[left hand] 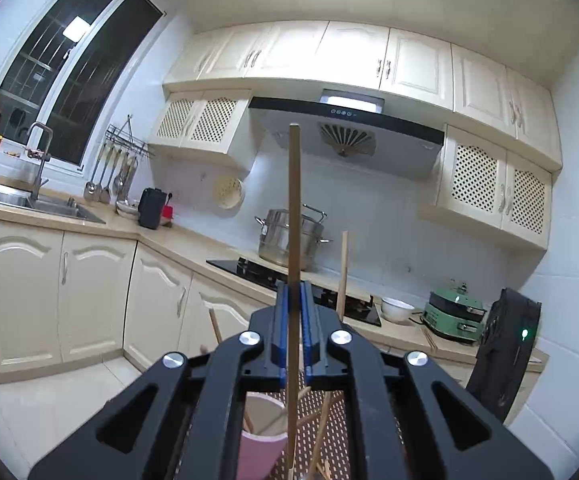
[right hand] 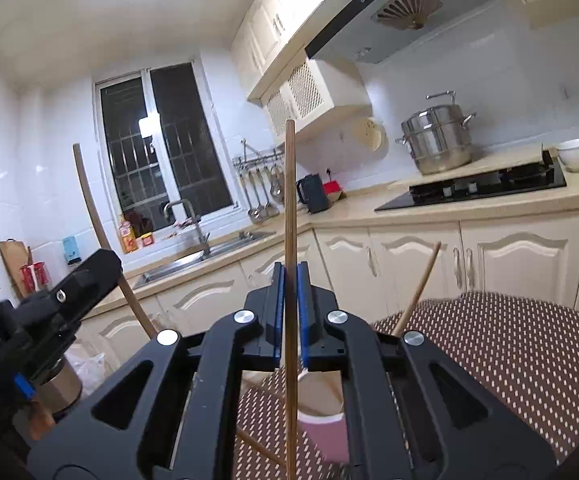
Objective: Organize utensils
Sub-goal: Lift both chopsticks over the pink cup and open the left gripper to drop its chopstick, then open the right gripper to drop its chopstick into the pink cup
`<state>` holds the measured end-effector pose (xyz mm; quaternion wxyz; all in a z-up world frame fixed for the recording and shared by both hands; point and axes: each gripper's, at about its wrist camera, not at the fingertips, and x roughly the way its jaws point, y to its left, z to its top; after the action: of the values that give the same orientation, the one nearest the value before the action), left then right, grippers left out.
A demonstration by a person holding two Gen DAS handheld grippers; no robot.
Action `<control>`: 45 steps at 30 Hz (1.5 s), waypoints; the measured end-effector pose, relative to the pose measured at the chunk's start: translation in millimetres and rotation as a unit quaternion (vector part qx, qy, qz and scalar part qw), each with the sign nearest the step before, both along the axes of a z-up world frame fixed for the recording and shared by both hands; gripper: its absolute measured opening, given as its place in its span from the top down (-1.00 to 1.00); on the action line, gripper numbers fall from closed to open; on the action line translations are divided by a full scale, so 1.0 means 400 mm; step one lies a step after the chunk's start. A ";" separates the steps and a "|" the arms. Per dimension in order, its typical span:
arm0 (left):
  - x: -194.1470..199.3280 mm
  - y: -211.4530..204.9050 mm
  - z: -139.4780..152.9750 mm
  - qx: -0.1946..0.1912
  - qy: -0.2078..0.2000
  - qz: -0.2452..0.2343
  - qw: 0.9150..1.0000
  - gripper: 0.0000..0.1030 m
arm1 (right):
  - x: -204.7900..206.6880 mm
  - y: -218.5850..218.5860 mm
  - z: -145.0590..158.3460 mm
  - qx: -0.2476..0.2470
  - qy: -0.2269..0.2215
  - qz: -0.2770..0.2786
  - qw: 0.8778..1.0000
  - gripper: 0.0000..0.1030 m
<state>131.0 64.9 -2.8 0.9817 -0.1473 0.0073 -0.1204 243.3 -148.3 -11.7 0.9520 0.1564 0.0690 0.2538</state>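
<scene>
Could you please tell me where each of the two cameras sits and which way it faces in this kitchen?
Left wrist: on the left gripper, facing level toward the hood and pot; its shut jaws hold an upright chopstick.
Right wrist: on the right gripper, facing the window and sink; its jaws hold another chopstick, and the left gripper shows at left.
Shared: pot, stove, hanging ladles, pink cup on the dotted mat.
</scene>
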 end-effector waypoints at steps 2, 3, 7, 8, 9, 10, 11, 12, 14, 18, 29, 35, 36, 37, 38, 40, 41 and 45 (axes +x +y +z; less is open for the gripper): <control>0.031 -0.004 0.006 0.000 -0.002 0.009 1.000 0.89 | 0.022 -0.001 0.000 0.007 -0.006 -0.005 1.000 0.87; 0.046 -0.007 0.009 0.002 -0.001 0.014 1.000 0.89 | 0.034 -0.002 0.001 0.010 -0.008 -0.008 1.000 0.87; 0.083 -0.008 0.008 0.004 -0.004 0.025 1.000 0.89 | 0.064 0.000 0.003 0.022 -0.015 -0.017 1.000 0.86; 0.093 -0.009 0.004 0.004 -0.005 0.030 1.000 0.89 | 0.071 0.003 0.002 0.021 -0.018 -0.019 0.999 0.86; 0.103 -0.011 0.000 0.008 -0.005 0.033 0.999 0.89 | 0.076 0.006 -0.001 0.018 -0.021 -0.021 0.999 0.86; 0.113 -0.013 -0.002 0.010 -0.004 0.034 0.999 0.89 | 0.081 0.009 -0.003 0.016 -0.023 -0.022 0.999 0.86; 0.121 -0.014 -0.008 0.011 -0.003 0.036 0.999 0.89 | 0.083 0.011 -0.007 0.016 -0.023 -0.023 0.999 0.86; 0.132 -0.017 -0.013 0.013 0.000 0.036 0.999 0.89 | 0.086 0.013 -0.008 0.016 -0.025 -0.024 0.999 0.86; 0.145 -0.018 -0.023 0.012 0.003 0.038 0.999 0.89 | 0.090 0.014 -0.009 0.014 -0.029 -0.026 0.999 0.86; 0.169 -0.022 -0.041 0.017 0.016 0.036 0.999 0.89 | 0.095 0.013 -0.009 0.013 -0.035 -0.033 0.999 0.86; 0.171 -0.041 -0.053 0.046 0.019 0.051 0.997 0.89 | 0.093 0.014 -0.015 -0.001 -0.040 -0.045 0.998 0.86; 0.178 -0.037 -0.048 0.035 0.037 0.045 0.998 0.85 | 0.084 0.012 -0.013 -0.010 -0.040 -0.046 0.998 0.86; 0.180 -0.036 -0.048 0.035 0.040 0.046 0.998 0.79 | 0.081 0.013 -0.013 -0.013 -0.041 -0.047 0.998 0.86; 0.180 -0.035 -0.047 0.035 0.042 0.049 0.997 0.74 | 0.080 0.014 -0.011 -0.016 -0.041 -0.048 0.998 0.86; 0.178 -0.033 -0.047 0.033 0.042 0.051 0.997 0.60 | 0.080 0.014 -0.010 -0.017 -0.041 -0.048 0.998 0.86; 0.172 -0.030 -0.046 0.029 0.040 0.051 0.997 0.55 | 0.076 0.015 -0.010 -0.021 -0.041 -0.048 0.998 0.86; 0.169 -0.029 -0.043 0.028 0.038 0.051 0.998 0.52 | 0.073 0.015 -0.010 -0.024 -0.042 -0.049 0.998 0.86; 0.157 -0.029 -0.033 0.033 0.035 0.061 0.997 0.38 | 0.063 0.015 -0.008 -0.030 -0.043 -0.049 0.997 0.86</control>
<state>193.9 53.3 -15.8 0.9908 -0.1186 0.0362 -0.0544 268.5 -142.4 -14.7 0.9697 0.1197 0.0283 0.2111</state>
